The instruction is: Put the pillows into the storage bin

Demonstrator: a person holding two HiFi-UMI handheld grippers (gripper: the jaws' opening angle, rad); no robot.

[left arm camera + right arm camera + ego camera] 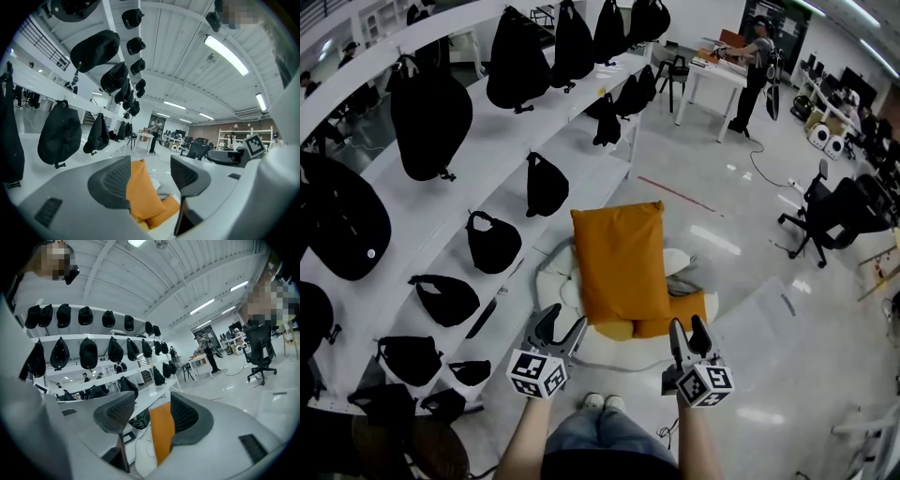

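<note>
Closest to me are the person's pale shoes [602, 401], and just above them the two tools held out nearly level. The left gripper [560, 325] has its jaws spread with nothing in them. The right gripper [687, 330] is also released, its jaws parted a little less. Just past their tips sits the white storage bin [551, 281] on the floor. The large orange pillow [619, 258] lies across it, its far end sticking out well beyond the rim, and a smaller orange pillow [686, 307] is tucked under its near right corner.

From the right gripper's own view the big pillow's edge seems to sit against one pad, though I can't swear it touches.

My worry is that long pillow. A nudge on its near end could lever it over the rim, and a pinch on a soft corner may slip.

Beyond stand shelves of black bags [431, 112], an office chair [832, 214] and a person at a table [757, 70].
</note>
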